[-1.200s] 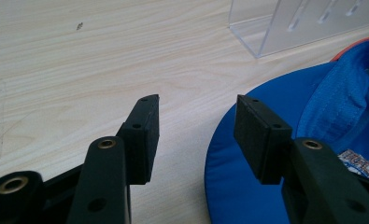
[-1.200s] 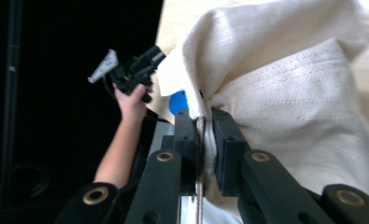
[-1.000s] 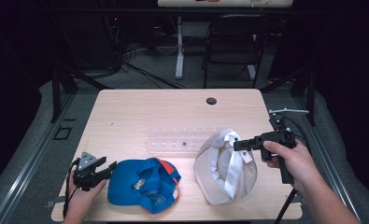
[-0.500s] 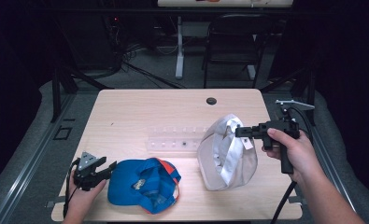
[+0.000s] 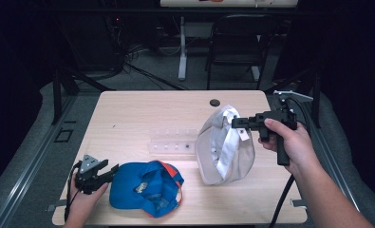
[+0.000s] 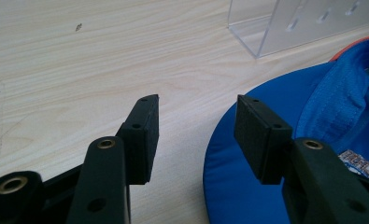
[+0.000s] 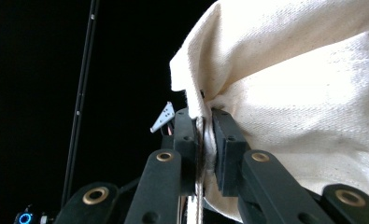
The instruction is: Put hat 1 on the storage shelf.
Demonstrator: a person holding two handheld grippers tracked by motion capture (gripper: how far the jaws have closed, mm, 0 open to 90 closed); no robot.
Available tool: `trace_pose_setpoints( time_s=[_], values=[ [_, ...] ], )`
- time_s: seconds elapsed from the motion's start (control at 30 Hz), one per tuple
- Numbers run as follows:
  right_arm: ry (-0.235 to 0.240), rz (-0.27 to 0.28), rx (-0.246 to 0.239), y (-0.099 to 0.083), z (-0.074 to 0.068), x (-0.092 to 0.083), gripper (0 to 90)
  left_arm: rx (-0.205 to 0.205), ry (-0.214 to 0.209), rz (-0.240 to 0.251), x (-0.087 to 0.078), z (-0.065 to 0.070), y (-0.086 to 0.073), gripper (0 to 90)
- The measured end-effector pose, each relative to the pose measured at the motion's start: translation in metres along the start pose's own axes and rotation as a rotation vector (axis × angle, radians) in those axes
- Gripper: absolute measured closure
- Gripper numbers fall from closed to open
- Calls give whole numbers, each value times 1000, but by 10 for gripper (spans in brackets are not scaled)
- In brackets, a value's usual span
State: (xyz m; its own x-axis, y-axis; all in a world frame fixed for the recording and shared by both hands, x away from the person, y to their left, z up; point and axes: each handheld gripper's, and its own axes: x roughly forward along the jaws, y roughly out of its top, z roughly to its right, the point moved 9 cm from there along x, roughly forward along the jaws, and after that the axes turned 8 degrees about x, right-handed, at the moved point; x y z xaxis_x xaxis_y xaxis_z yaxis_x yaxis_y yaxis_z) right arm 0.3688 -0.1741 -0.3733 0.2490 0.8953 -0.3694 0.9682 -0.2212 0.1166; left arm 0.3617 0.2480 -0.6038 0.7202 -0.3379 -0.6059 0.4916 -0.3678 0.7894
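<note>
The table (image 5: 128,114) carried everything, w/ both caps toward the person's edge, prob. so each hand could reach one w/o crossing. Mid-table sat a clear acrylic rack (image 5: 173,141), slots along its face, just behind the caps and apart from both; looked like it was parked there for later use.

The cream cap (image 5: 221,149) stood tipped up on its rim at the table's right side, crown sagging, because the right gripper (image 5: 238,123) had it by the upper edge. In the right gripper view the jaws were clamped tight on a fold of cloth (image 7: 205,140), pads pressing both sides, so the cap hung from that pinch.

The blue cap (image 5: 145,187) lay inside-up at front left, flat on the wood, orange trim showing. The left gripper (image 5: 110,172) rested just beside its brim, jaws spread wide, nothing betw. them; in the left gripper view the blue brim (image 6: 229,177) sat under one pad, untouched. Prob. waiting to grab.
</note>
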Motion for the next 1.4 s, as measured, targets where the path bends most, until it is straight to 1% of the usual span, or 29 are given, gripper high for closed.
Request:
trace_pose_setpoints(
  time_s=[0.03,0.07,0.17,0.23,0.33,0.4,0.43,0.47,0.5,0.53,0.67,0.73,0.83,0.9,0.97,1.03,1.07,1.1,1.13,1.17,1.2,1.23,1.27,1.3,1.33,1.37,1.4],
  values=[
    [0,0,0,0,0,0,816,0,0,0,0,0,0,509],
    [5,9,5,3,-4,2,817,-3,4,6,0,0,0,509],
    [6,9,6,5,-7,3,817,-3,0,6,0,0,0,509],
    [12,18,7,9,-11,6,817,1,0,0,0,0,0,509],
    [15,14,2,12,-16,9,816,1,-2,0,0,0,0,509],
    [16,15,0,14,-20,12,817,4,0,7,1,1,1,510],
    [19,23,-1,16,-21,13,816,11,-3,6,0,1,1,511],
    [19,30,5,18,-23,15,817,8,-5,7,1,2,1,513],
    [19,22,1,18,-24,15,816,14,-5,1,0,2,0,514],
    [21,22,-4,20,-25,17,816,12,-3,12,1,2,1,514],
    [29,31,2,25,-29,21,816,5,-14,15,2,4,2,514],
    [38,39,8,31,-31,26,816,-5,-34,20,1,6,4,513],
    [43,44,7,34,-31,30,816,-8,-34,31,2,7,7,511],
    [55,46,15,40,-33,36,816,-12,-48,40,2,10,12,508],
    [61,48,16,44,-35,41,816,-18,-79,50,2,16,17,508],
    [67,49,19,48,-37,45,816,-7,-98,61,3,23,24,509],
    [67,49,19,48,-37,45,816,-7,-98,61,3,23,24,509],
    [77,46,20,52,-40,51,816,0,-106,64,3,26,29,509],
    [79,49,21,54,-41,53,816,7,-117,70,2,31,37,509],
    [79,49,21,54,-41,53,816,7,-117,70,2,31,37,508],
    [85,54,23,56,-42,55,816,16,-122,81,1,34,43,508],
    [88,55,22,59,-45,59,816,26,-116,94,0,37,51,500],
    [89,52,24,60,-47,61,816,36,-110,100,0,39,56,498],
    [89,52,24,60,-47,61,816,36,-110,100,0,39,56,496],
    [89,56,20,63,-50,66,816,51,-106,108,1,42,65,492],
    [89,56,21,63,-51,68,816,61,-106,107,2,45,69,486],
    [94,57,21,64,-52,70,816,74,-104,96,2,48,72,479]
  ],
)
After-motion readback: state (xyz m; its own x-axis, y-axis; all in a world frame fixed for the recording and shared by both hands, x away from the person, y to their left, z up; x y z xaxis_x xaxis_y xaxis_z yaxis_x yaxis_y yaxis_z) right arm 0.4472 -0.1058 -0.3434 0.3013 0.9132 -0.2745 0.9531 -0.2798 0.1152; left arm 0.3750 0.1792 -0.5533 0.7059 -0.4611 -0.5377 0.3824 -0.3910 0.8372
